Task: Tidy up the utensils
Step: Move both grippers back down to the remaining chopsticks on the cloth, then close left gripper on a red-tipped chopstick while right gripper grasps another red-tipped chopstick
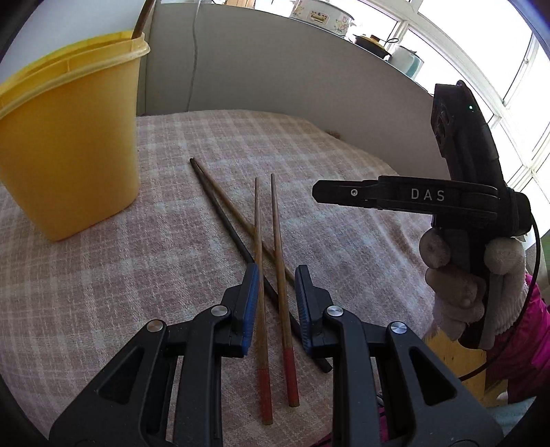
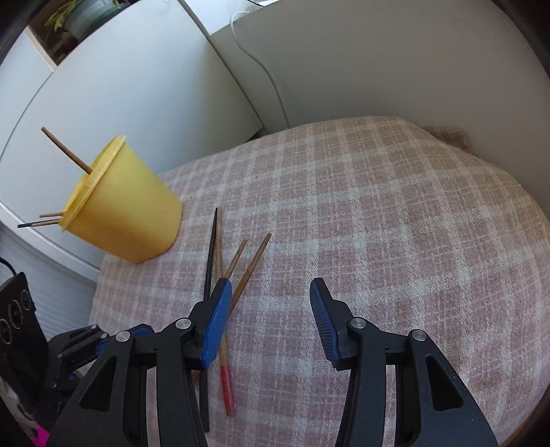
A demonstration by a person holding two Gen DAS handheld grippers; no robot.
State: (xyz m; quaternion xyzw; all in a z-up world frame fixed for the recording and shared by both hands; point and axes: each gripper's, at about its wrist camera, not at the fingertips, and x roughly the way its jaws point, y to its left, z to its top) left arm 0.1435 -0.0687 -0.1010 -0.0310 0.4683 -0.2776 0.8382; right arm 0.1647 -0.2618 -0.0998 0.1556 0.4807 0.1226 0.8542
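Observation:
Several chopsticks lie crossed on the checked cloth: two brown ones with red ends, a plain brown one and a black one. A yellow plastic cup stands upright at the left with several chopsticks in it. My left gripper is open, low over the red-ended pair, its jaws on either side of them. My right gripper is open and empty, just right of the chopsticks; it shows in the left wrist view, hovering at the right.
The pink checked cloth covers a small round table, set against white cabinet panels. A white cable runs down the wall. A black device sits at the left below the table edge. Pots stand on the ledge by the window.

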